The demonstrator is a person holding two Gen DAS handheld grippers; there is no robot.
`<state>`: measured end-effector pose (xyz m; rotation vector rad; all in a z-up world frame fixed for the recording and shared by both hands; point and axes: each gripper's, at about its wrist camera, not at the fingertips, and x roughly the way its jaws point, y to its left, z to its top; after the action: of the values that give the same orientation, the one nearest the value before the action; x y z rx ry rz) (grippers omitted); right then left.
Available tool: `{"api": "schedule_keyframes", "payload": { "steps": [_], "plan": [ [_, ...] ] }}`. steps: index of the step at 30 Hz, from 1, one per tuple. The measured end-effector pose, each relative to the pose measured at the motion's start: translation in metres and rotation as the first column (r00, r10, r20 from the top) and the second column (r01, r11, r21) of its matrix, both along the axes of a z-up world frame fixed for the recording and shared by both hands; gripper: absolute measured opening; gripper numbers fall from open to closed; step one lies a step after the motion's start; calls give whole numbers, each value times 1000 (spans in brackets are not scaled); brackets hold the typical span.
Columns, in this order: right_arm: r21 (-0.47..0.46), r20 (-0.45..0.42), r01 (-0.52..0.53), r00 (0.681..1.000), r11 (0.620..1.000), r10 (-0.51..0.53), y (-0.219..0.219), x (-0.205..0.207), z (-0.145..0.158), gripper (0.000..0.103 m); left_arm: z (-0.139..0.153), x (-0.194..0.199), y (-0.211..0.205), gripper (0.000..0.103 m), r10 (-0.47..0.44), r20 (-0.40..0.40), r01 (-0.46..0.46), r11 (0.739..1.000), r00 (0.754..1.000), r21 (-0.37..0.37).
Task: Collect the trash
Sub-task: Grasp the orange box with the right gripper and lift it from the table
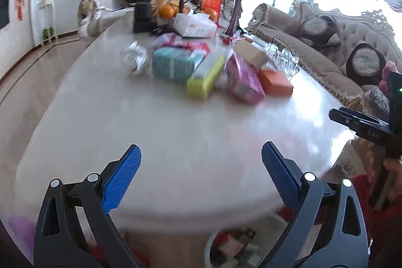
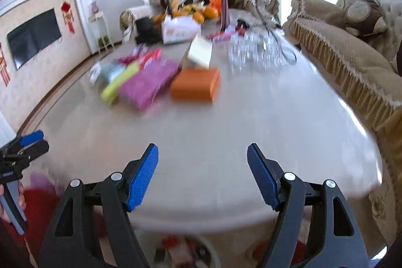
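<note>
Both grippers are hovering over the near edge of a pale oval table [image 1: 105,117]. The left gripper [image 1: 201,175] and right gripper [image 2: 202,173] are gaping apart, holding nothing. Trash boxes, including an orange box [image 2: 196,86], are lying mid-table. A bin [image 1: 232,246] is sitting below the table's near edge.

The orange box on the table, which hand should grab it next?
Probably the right. The orange box lies nearly straight ahead of the right tool, open and empty. For the left tool, also open, it sits off to the right, behind the pink box.
</note>
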<state>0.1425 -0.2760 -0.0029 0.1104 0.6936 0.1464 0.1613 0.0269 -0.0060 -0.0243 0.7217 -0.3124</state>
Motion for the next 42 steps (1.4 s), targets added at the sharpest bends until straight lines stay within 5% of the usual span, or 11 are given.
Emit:
{"api": "schedule_keyframes", "payload": {
  "steps": [4,10,16,27,34,40,42],
  "plan": [
    [-25,-32,-3,999,1000,2,6,51,2,70,3,51,-10,94,-27,-5,28,998,1000,53],
    [-98,-80,8,997,995,-16,16,92,-8,70,-10,103,-15,94,-114,-75,108,991,991,-84],
    [-59,-135,-8,991,998,0,20,110,-19,70,-26,122,-29,94,-142,-90,143,990,986,12],
    [-147,-161,-10,987,989,-14,41,134,-29,72,-33,150,-40,94,-180,-149,179,984,972,-24],
    [-120,-174,-26,985,992,4,31,133,-31,72,-35,154,-50,94,-202,-174,203,979,964,-9],
    [-103,-184,-42,983,994,23,27,131,-31,68,-38,158,-47,60,-177,-199,178,984,964,-12],
    [-92,-185,-43,982,995,25,26,128,-30,68,-38,159,-46,37,-167,-201,167,986,965,-16]
  ]
}}
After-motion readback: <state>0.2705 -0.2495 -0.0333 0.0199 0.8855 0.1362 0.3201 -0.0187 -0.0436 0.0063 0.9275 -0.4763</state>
